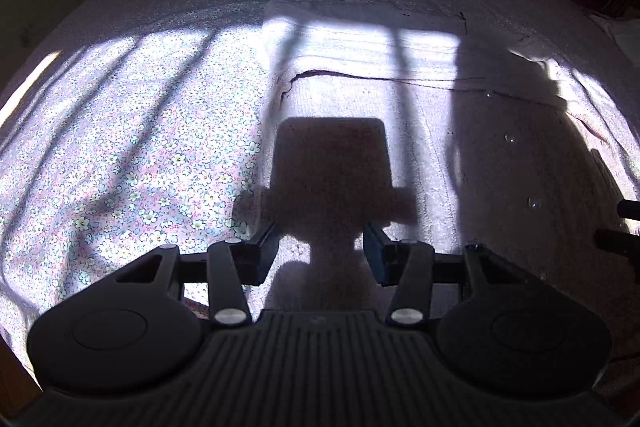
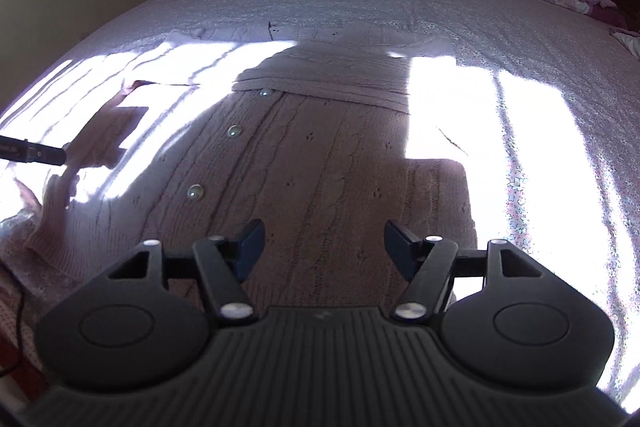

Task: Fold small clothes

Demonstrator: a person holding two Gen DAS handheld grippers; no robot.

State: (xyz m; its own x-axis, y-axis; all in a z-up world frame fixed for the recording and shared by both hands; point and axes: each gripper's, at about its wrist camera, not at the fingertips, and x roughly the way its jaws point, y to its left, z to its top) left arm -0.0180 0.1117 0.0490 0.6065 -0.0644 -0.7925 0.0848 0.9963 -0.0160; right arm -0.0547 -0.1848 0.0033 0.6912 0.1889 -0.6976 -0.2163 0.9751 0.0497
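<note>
Cardigan, pale pink cable-knit with pearl buttons [image 2: 304, 163], flat on floral bed sheet [image 1: 132, 163].
Left gripper [image 1: 322, 253] and right gripper [image 2: 324, 249]: jaws apart, empty, above knit at lower centre.

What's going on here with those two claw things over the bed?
Someone is folding a small pink knitted cardigan spread on a floral bedsheet. They work with a hand-held gripper in each hand. The left hand-held gripper and the right hand-held gripper both hover open above the cardigan, gripping nothing. A sleeve already lies folded across its upper part.
</note>
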